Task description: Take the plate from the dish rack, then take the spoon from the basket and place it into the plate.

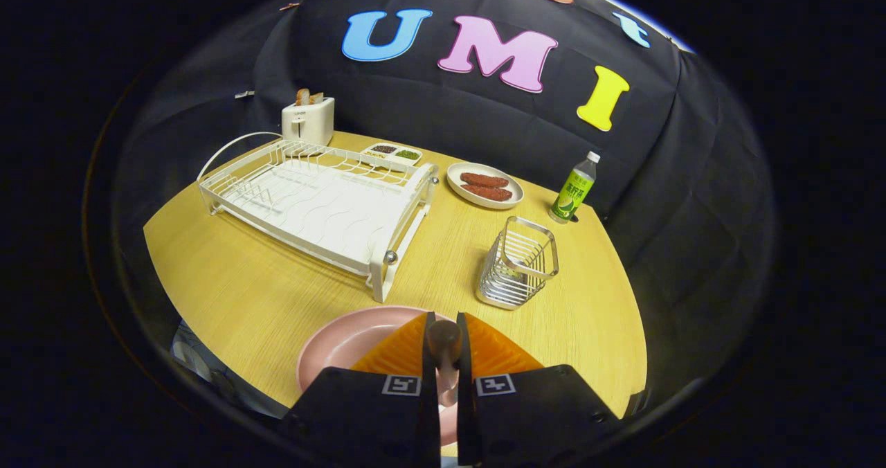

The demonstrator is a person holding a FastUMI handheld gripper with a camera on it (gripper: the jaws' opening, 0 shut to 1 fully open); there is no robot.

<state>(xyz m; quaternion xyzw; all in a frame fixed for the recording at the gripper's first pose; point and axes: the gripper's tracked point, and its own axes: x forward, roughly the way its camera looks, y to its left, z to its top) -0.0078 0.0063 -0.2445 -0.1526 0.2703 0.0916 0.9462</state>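
A pink plate lies on the wooden table right under and just ahead of my fingers. My gripper is shut on the spoon, whose dark rounded handle end sticks up between the two fingers over the plate's right part. The rest of the spoon is hidden by the fingers. The white dish rack stands beyond the plate with nothing in it. The wire basket stands ahead to the right, and it looks hollow.
Behind the rack stand a white toaster with toast and a small two-part condiment dish. A white plate with brown sausages and a green bottle sit at the back right.
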